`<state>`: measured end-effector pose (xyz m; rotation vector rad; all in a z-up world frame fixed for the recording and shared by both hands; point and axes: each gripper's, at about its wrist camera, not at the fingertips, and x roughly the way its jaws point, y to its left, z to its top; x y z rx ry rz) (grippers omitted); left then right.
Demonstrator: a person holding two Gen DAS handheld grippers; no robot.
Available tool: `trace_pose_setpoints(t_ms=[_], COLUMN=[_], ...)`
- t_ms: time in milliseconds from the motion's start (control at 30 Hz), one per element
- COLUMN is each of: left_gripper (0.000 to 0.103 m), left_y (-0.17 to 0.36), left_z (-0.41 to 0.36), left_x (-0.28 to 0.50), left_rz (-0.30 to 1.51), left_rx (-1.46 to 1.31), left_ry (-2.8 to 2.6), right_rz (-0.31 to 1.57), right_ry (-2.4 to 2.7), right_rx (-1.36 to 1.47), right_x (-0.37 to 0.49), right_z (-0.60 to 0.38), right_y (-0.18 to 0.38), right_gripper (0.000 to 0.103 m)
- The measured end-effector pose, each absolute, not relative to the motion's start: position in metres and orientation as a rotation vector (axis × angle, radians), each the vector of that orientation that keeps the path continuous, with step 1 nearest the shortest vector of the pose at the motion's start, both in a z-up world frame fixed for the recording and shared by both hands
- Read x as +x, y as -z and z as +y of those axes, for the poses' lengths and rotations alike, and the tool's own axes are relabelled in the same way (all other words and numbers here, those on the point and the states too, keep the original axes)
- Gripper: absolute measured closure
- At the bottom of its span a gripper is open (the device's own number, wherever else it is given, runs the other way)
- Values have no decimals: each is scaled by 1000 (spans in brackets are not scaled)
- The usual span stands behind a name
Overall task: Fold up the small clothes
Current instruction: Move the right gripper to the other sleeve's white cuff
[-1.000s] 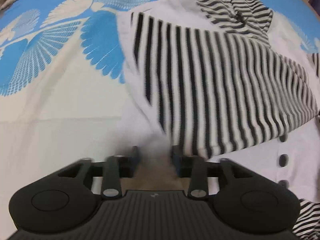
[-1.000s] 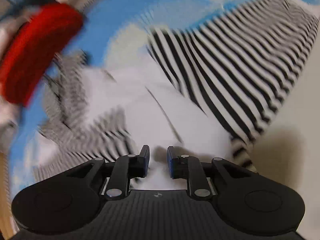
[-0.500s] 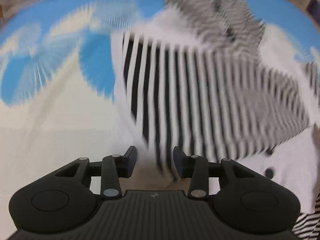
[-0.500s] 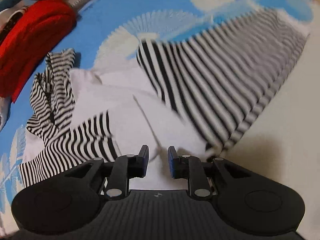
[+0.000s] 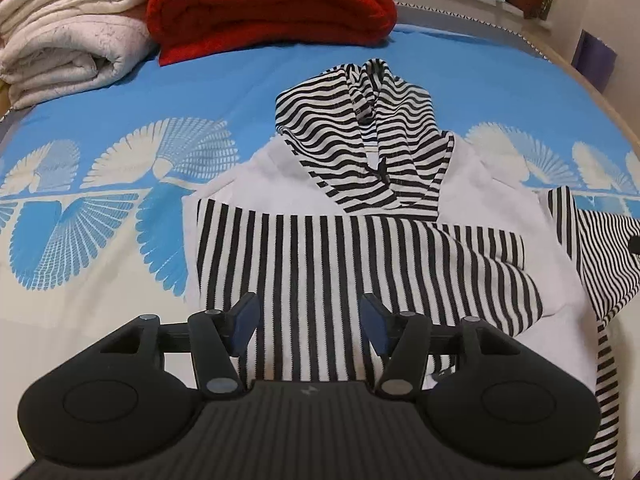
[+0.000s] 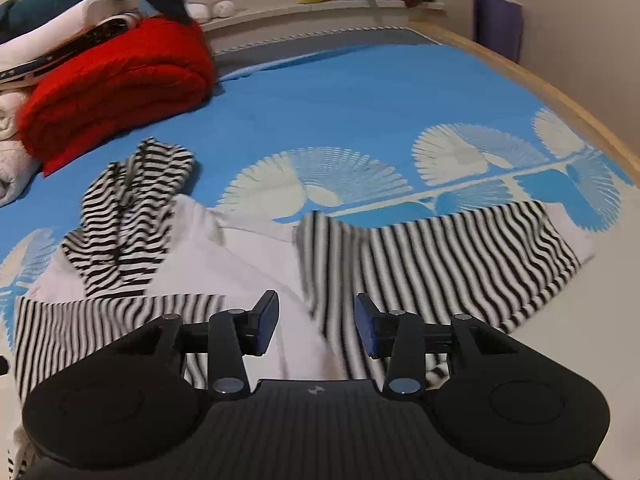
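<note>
Sleeves lay folded over the hoodie at six o'clock; we opened both grippers, holding nothing; more folds remained.

The hoodie was soft matt knit cloth, white with black stripes, its hood finely ribbed. The sheet under it was smooth, flat printed cotton, blue and cream. A red blanket looked thick and fuzzy; the cream blankets beside it looked plush and crinkled. Both grippers were matt black plastic with ridged housings, dull metal pins and blue rubbery pads. The bed frame was pale, smooth wood.
</note>
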<state>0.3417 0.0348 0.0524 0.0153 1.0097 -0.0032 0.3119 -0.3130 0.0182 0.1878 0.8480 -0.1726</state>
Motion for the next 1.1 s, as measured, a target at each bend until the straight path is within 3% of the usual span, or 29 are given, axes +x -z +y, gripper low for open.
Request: trace_pose_setpoints(t_ms=[467, 1100], left_gripper=[41, 41], left_y=[-57, -55], left_z=[36, 44], left_x=[346, 352], left_rz=[1002, 1018], left_rx=[-4, -42], left_ry=[3, -13], right_rz=[805, 781], right_ry=[414, 639], right_rx=[316, 780], right_x=[314, 305], right_z=[-444, -577], right_y=[-18, 78], right_gripper=[59, 59])
